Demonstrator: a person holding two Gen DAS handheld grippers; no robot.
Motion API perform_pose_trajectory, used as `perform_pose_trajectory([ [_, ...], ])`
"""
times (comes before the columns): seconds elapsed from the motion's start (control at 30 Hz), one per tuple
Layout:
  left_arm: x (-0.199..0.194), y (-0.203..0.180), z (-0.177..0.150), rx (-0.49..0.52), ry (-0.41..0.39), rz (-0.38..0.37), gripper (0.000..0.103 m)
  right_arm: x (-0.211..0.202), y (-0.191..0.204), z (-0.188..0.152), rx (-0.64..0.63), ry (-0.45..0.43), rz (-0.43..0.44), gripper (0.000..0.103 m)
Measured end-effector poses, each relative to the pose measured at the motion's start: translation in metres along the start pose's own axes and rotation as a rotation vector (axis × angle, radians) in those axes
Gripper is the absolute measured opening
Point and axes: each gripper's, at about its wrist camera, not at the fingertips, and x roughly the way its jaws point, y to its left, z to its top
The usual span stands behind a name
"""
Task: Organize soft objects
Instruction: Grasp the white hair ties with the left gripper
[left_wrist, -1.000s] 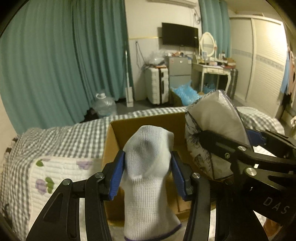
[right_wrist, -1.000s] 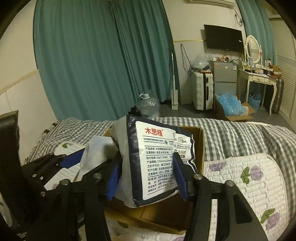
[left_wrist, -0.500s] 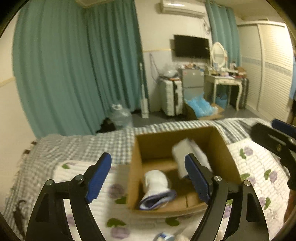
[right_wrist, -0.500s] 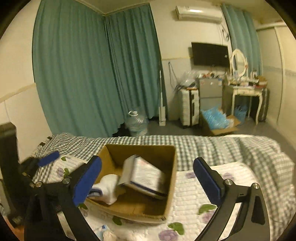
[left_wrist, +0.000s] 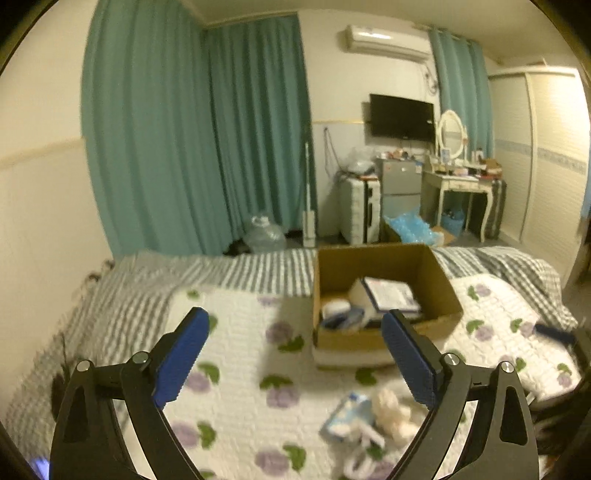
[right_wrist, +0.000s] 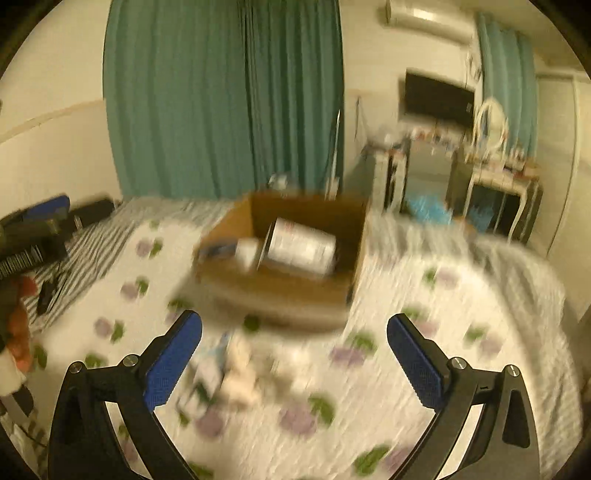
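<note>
Two soft things already lie in the cardboard box (left_wrist: 384, 332) on the bed (left_wrist: 236, 354): a white sock (left_wrist: 334, 308) and a tissue pack (left_wrist: 391, 295) leaning beside it. Several more wait on the quilt just in front, a small blue packet (left_wrist: 345, 413) and a fluffy cream bundle (left_wrist: 391, 410). Left gripper (left_wrist: 295, 354) is opening its jaws, nothing between them; right gripper (right_wrist: 295, 354) stands wide apart, empty.

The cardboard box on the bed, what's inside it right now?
Inside the cardboard box lie a white sock at the left and a printed tissue pack leaning at the right. Its front wall hides whatever sits lower down.
</note>
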Motion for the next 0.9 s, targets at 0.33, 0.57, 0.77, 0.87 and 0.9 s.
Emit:
perform_pose_trajectory([
  [0.33, 0.015, 0.003, -0.089, -0.047, 0.152, -0.015, 0.096, 0.047, 0.016, -0.037, -0.042, 0.184, -0.052, 0.101],
  [0.57, 0.045, -0.013, -0.137, 0.004, 0.274, -0.052, 0.095, 0.080, 0.012, -0.047, -0.043, 0.313, -0.092, 0.101],
  [0.77, 0.064, -0.036, -0.168, 0.040, 0.360, -0.121, 0.095, 0.092, 0.001, -0.050, 0.000, 0.354, -0.118, 0.101],
  [0.87, 0.069, -0.045, -0.175, 0.052, 0.365, -0.160, 0.094, 0.090, -0.002, -0.049, 0.013, 0.344, -0.112, 0.101],
  [0.9, 0.071, -0.049, -0.176, 0.058, 0.368, -0.167, 0.091, 0.091, -0.002, -0.049, 0.014, 0.344, -0.112, 0.101],
])
